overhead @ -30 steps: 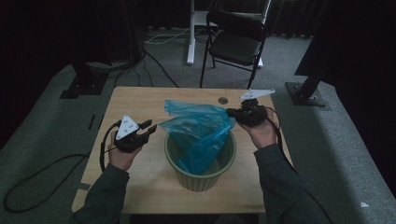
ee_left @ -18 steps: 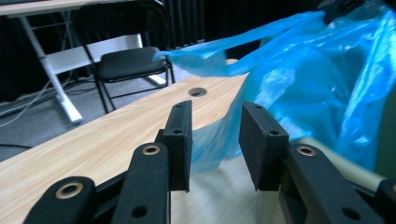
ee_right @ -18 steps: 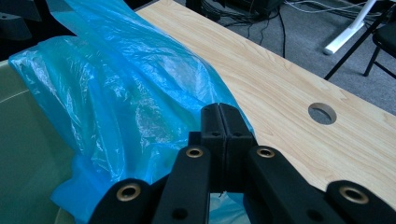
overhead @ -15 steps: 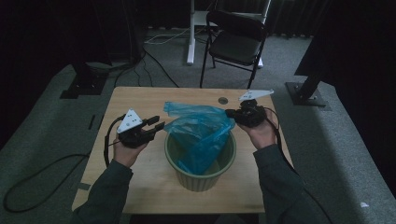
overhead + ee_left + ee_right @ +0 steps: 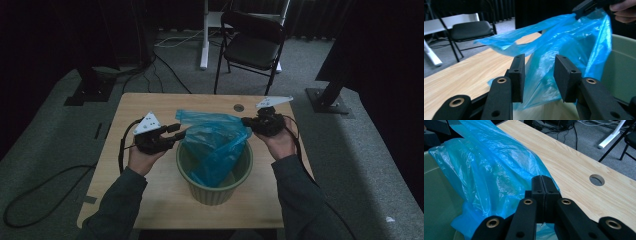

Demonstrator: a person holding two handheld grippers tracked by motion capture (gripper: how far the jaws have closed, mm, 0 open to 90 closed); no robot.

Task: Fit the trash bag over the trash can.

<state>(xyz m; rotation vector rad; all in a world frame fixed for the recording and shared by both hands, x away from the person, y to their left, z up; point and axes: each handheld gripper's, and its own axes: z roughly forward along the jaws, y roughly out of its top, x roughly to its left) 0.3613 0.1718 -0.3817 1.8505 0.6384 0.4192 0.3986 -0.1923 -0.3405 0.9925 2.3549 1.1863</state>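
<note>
The blue bag (image 5: 215,145) at the frame's centre is thin, glossy, crinkled plastic film, half see-through. The green bin (image 5: 215,187) under it looks smooth, matt plastic. The worktop (image 5: 150,102) is pale wood grain, satin-smooth. Both grippers' fingers (image 5: 517,75) are matt black plastic.

The lower part of the blue plastic bag (image 5: 216,150) is hidden inside the green bin (image 5: 215,192), whose far rim is covered by the film. In the right gripper view, the pinched bag edge is concealed between the closed jaws of the right gripper (image 5: 544,185). The folding chair (image 5: 252,47) is cropped by the high view's top edge.
</note>
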